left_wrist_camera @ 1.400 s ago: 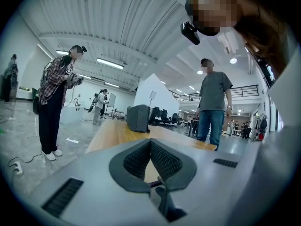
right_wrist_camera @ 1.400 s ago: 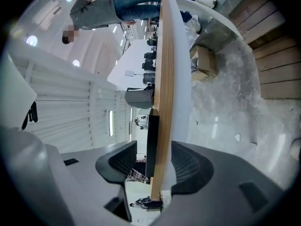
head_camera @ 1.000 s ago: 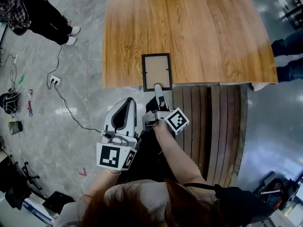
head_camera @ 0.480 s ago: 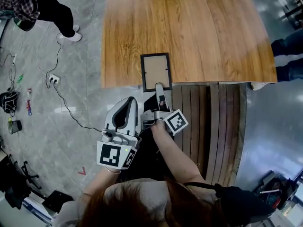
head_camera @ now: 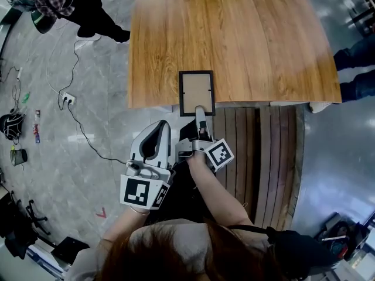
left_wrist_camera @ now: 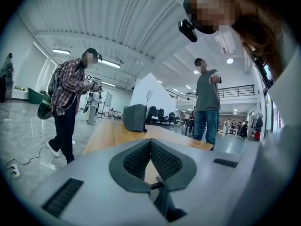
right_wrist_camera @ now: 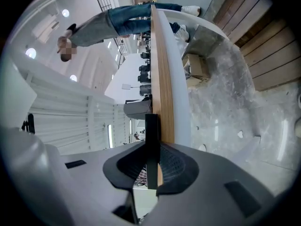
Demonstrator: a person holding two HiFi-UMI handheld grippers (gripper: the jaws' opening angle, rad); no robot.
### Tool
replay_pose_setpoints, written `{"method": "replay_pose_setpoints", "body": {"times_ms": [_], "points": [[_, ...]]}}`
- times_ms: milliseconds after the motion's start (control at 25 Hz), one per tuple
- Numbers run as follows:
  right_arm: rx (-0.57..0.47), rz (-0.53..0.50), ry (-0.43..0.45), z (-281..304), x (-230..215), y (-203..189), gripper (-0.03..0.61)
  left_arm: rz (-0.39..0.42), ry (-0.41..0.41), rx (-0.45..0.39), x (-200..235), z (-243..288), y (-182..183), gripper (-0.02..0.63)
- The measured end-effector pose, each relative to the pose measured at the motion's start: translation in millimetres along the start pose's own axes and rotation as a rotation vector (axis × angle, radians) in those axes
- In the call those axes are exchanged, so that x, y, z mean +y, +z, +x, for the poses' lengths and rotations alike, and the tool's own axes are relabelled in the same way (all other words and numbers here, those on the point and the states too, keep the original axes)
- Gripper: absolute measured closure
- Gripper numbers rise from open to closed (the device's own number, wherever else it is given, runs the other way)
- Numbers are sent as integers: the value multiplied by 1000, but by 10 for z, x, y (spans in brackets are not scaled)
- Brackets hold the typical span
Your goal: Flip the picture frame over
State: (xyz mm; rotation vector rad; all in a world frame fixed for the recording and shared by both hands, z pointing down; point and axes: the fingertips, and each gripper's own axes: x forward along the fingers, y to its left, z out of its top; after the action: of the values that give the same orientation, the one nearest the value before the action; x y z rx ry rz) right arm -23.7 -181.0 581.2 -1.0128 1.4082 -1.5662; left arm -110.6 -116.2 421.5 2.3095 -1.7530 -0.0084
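Picture frame (head_camera: 196, 92) gripped at surface (head_camera: 246, 40) near edge
My right claw (head_camera: 200, 111), just closing, clamps it; left claw (left_wrist_camera: 150, 147) jaws together, empty.

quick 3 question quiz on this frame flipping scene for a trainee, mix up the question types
1. What stands between the jaws of the right gripper? A the near edge of the picture frame; B a mug; C nothing.
2. True or false: the left gripper also holds the frame.
3. Which edge of the table does the frame overhang?
Key: 1 A; those jaws have just been closing, and they grip the frame's edge. 2 False; it is shut and empty, short of the table. 3 The near edge, by the person.
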Motion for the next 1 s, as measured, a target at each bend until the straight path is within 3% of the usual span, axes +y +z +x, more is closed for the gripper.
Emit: {"method": "replay_pose_setpoints", "body": {"times_ms": [120, 240, 320, 480, 720, 800, 1000], "points": [[-11, -16, -8, -51, 87, 46, 494, 0, -4, -9, -18, -4, 48, 607], [-3, -115, -8, -92, 242, 95, 494, 0, -6, -20, -40, -28, 110, 607], [14, -231, -10, -106, 363, 137, 494, 0, -8, -30, -63, -39, 151, 607], [72, -588, 10, -67, 664, 199, 494, 2, -10, -53, -94, -39, 239, 607], [104, -911, -13, -50, 877, 250, 494, -1, -5, -71, -112, -41, 331, 607], [132, -1160, -27, -23, 946, 237, 494, -1, -1, -78, -111, -28, 375, 607], [233, -1987, -43, 31, 1012, 50, 494, -4, 15, -84, -70, -20, 402, 607]]}}
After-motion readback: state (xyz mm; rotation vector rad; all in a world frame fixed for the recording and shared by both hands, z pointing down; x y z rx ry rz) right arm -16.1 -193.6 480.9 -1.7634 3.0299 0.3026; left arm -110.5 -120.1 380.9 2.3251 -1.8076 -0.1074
